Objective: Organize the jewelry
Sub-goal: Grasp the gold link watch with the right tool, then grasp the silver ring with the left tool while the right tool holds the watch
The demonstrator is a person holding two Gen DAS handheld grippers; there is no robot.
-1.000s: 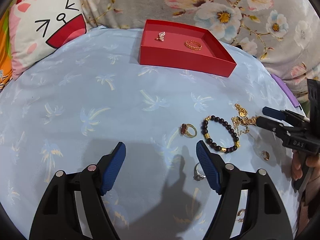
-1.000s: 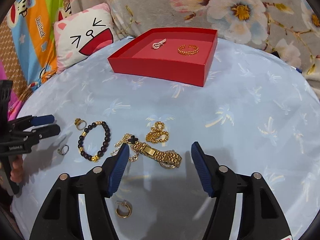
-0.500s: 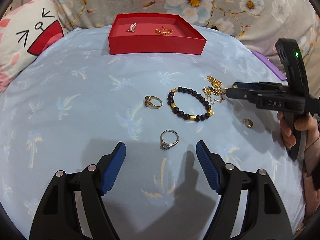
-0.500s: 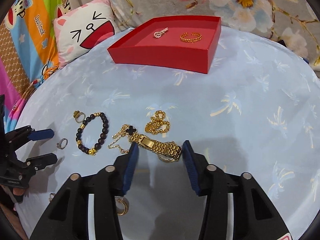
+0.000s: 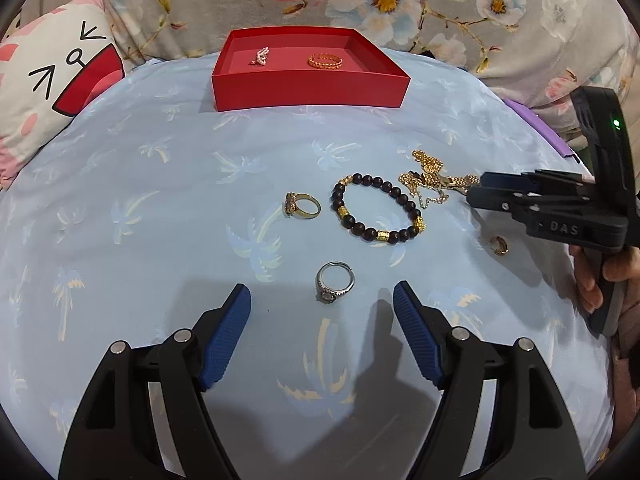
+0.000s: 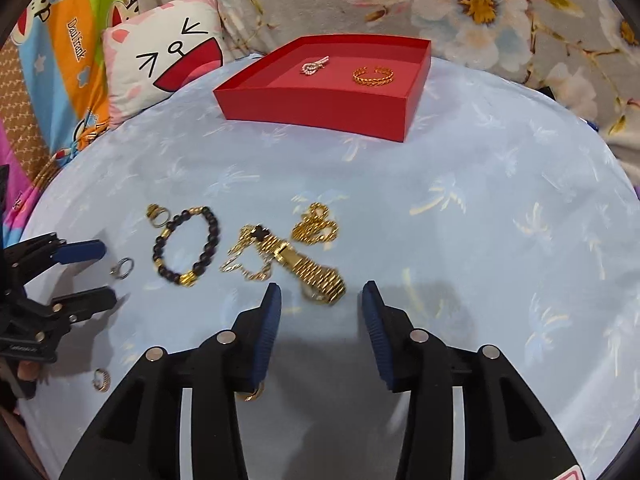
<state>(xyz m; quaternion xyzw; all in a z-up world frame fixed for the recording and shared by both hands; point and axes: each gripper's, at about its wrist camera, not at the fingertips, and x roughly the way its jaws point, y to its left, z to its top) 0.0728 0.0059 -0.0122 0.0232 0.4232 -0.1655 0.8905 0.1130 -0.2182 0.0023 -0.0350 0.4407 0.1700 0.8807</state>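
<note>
Red tray (image 6: 320, 104), rigid, at the far edge of the surface; gold watch (image 6: 316, 276), heavy, slippery, articulated, best gripped across its band, between the half-open right gripper (image 6: 322, 312); silver ring (image 5: 334, 282), light, hard, before the wide-open left gripper (image 5: 322, 312).

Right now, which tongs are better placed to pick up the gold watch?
Right. The right tongs stand open directly before the gold watch; the left tongs face the silver ring.
</note>
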